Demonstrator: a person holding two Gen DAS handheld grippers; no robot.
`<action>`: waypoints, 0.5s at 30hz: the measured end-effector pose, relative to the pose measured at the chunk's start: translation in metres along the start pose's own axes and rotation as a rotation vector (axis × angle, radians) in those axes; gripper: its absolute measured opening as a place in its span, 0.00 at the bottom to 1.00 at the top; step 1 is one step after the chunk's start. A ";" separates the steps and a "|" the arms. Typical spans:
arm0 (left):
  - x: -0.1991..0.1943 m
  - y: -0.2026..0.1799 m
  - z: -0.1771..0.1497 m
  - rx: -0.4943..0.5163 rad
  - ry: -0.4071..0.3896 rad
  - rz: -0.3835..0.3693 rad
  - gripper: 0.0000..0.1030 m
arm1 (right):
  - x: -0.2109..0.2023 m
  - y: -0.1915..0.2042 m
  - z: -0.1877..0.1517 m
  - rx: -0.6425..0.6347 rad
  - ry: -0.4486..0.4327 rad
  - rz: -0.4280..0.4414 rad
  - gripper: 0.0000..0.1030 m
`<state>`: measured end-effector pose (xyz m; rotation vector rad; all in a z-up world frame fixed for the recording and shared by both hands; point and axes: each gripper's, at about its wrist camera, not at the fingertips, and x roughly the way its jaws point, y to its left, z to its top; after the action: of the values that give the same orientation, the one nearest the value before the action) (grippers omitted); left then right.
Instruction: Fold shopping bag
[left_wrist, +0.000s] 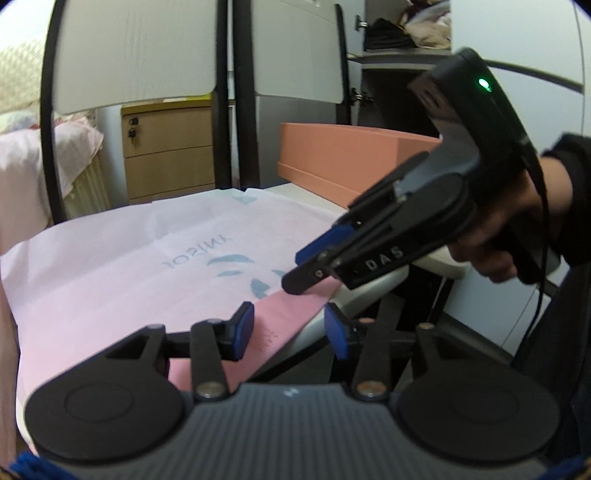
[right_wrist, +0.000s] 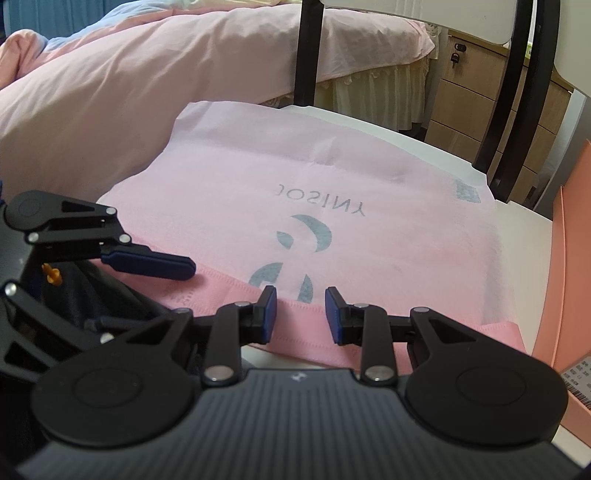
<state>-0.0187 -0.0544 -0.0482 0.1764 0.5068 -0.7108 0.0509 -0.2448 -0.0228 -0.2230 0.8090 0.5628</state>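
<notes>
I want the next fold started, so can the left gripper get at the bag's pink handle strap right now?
Probably yes: the left gripper stands open right over the pink handle strap, nothing between; the right gripper sits close alongside.

Left wrist view looks low and close across the pink bag (left_wrist: 122, 273); right wrist view likewise; both share its printed logo.
</notes>
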 end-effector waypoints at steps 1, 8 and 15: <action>0.000 -0.001 0.000 0.009 -0.001 0.003 0.45 | 0.001 -0.001 0.001 0.004 0.002 0.002 0.31; 0.003 -0.004 -0.002 0.039 -0.002 -0.008 0.45 | 0.002 -0.002 0.002 0.014 0.014 0.014 0.31; 0.010 -0.008 -0.002 0.111 0.009 0.034 0.45 | -0.002 0.000 0.001 0.016 0.025 0.033 0.31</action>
<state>-0.0188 -0.0652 -0.0549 0.2912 0.4728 -0.7058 0.0504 -0.2454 -0.0212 -0.2026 0.8419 0.5854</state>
